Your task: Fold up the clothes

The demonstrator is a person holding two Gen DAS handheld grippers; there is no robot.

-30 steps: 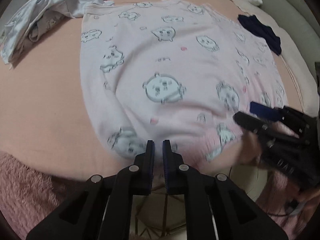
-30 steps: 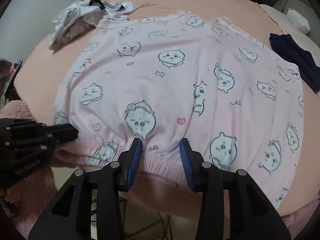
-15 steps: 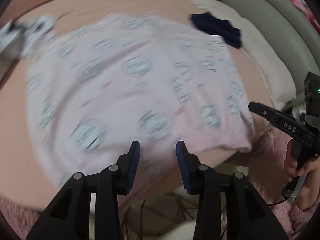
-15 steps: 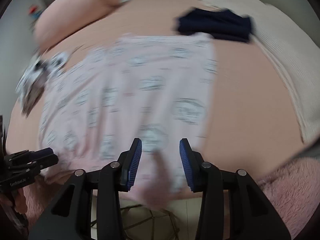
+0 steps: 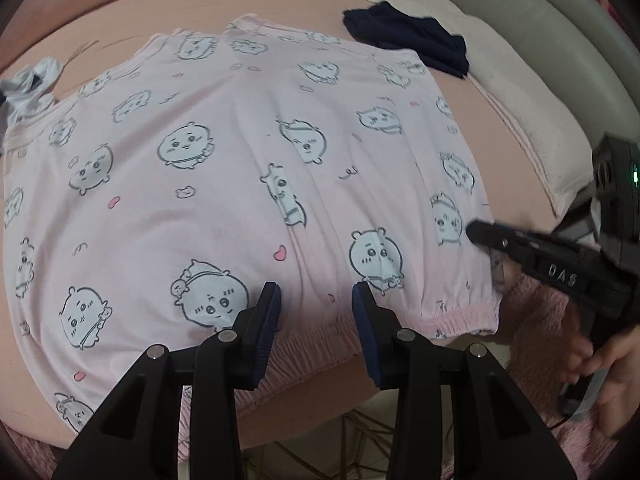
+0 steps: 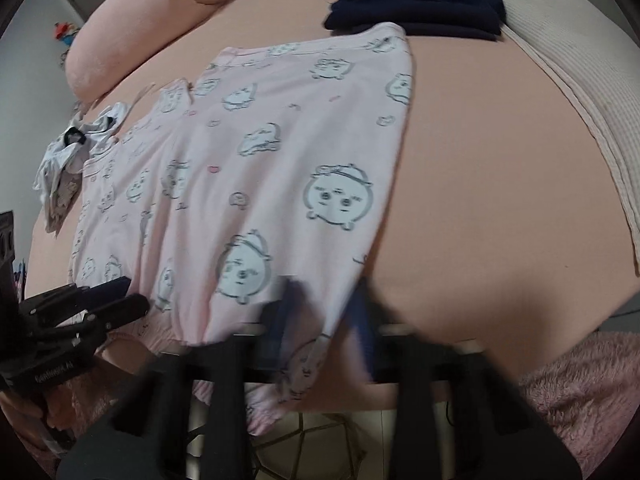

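Pink pyjama bottoms are laid flat on bed, waistband at near edge. Thin, limp, light fabric; best pinched at waistband corners. Left gripper is spread, empty; right gripper is spread astride the near corner, blurred.

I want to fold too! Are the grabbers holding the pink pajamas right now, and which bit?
Nothing is held. The left gripper stands open over the pink pajamas' elastic hem. The right gripper is blurred but looks open at the hem corner.

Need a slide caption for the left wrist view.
Open left gripper over the elastic hem of pink printed pyjamas spread flat; right gripper at their edge.
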